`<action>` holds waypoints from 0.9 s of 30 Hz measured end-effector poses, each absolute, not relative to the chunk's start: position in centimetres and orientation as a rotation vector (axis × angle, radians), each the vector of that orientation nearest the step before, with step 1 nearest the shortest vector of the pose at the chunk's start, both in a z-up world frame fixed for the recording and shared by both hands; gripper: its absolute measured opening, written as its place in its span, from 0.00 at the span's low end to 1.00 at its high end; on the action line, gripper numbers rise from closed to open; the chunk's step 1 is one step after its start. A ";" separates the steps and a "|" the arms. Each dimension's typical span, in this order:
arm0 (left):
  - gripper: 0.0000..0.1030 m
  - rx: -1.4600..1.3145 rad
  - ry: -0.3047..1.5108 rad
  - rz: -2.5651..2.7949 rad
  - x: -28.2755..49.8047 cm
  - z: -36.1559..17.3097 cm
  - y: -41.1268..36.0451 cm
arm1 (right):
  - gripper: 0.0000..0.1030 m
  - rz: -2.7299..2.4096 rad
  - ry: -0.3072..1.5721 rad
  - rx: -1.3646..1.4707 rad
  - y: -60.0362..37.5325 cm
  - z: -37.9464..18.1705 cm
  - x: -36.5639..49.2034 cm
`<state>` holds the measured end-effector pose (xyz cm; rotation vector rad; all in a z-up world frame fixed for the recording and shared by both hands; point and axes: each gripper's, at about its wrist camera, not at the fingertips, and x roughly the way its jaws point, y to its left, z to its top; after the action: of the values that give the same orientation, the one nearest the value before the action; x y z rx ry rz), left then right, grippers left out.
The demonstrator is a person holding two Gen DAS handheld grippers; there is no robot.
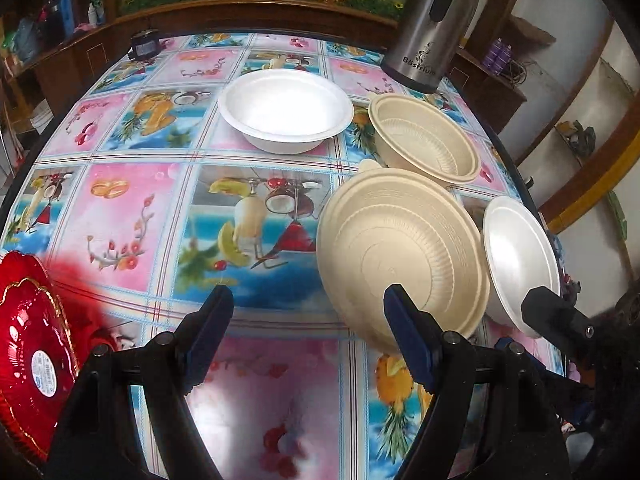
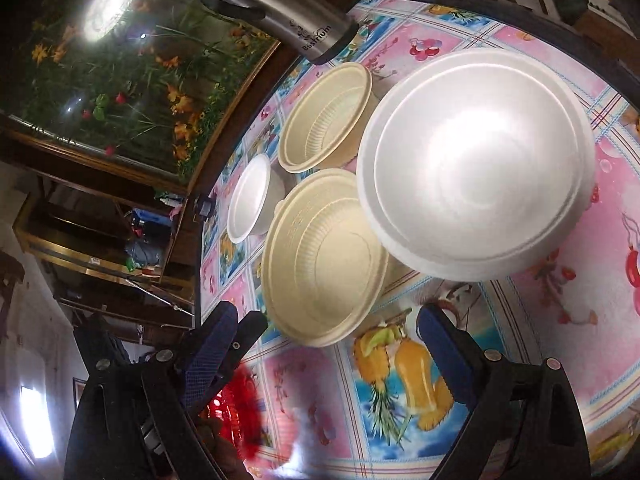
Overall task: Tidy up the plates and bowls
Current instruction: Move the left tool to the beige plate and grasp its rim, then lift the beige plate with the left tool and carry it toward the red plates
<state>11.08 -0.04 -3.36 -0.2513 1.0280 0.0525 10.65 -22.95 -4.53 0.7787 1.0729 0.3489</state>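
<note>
The counter point(image 1: 132, 208), under a fruit-print cloth, carries four bowls and one plate. Largest in the right wrist view is the white foam bowl point(image 2: 476, 164), lying just ahead of the right gripper point(image 2: 324, 324) and above its right finger; those jaws are spread wide and pinch nothing. The stacked beige bowl point(image 1: 404, 256), ribbed inside with a second rim showing beneath it, sits ahead of the left gripper point(image 1: 306, 300), whose right finger overlaps its near edge in the picture (contact cannot be told); these jaws are also spread, with only cloth between them. A second beige bowl point(image 1: 426, 138), ribbed too, stands beyond the first, near a steel flask point(image 1: 432, 24). A second white foam bowl point(image 1: 286, 110) sits further back, well apart from either jaws. A red plate with gold trim point(image 1: 32, 356) lies left of the left gripper's jaws.
</note>
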 end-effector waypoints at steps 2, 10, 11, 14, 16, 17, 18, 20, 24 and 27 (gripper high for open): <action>0.75 -0.258 1.037 0.056 11.6 -3.7 0.0 | 0.88 0.348 1.078 0.786 -22.8 -4.8 11.1; 0.75 -0.277 1.051 0.073 13.1 -4.6 -0.1 | 0.70 0.310 1.111 0.765 -22.0 -6.2 12.6; 0.75 -0.275 1.052 0.079 13.2 -4.8 -0.2 | 0.68 0.303 1.116 0.766 -22.0 -6.4 12.7; 0.74 -0.276 1.058 0.080 13.5 -5.2 -0.4 | 0.60 0.286 1.117 0.755 -22.1 -6.8 12.9; 0.58 -0.270 1.073 0.076 13.7 -5.5 -0.6 | 0.55 0.273 1.120 0.753 -22.1 -7.1 13.1; 0.56 -0.266 1.083 0.075 13.8 -5.7 -0.7 | 0.53 0.268 1.127 0.753 -22.1 -7.3 13.2; 0.51 -0.263 1.089 0.077 13.9 -5.9 -0.7 | 0.49 0.265 1.130 0.752 -22.1 -7.5 13.3; 0.40 -0.256 1.108 0.082 14.2 -6.5 -0.9 | 0.41 0.256 1.128 0.735 -22.0 -7.5 13.4; 0.20 -0.248 1.123 0.090 14.4 -7.0 -1.0 | 0.24 0.240 1.143 0.711 -21.8 -8.0 13.6; 0.13 -0.245 1.128 0.074 14.3 -7.0 -1.2 | 0.14 0.245 1.146 0.694 -21.7 -8.3 13.7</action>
<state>14.33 -1.22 -7.00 -0.2446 1.1279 0.0740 13.67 -21.72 -8.33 0.6938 1.1457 0.2453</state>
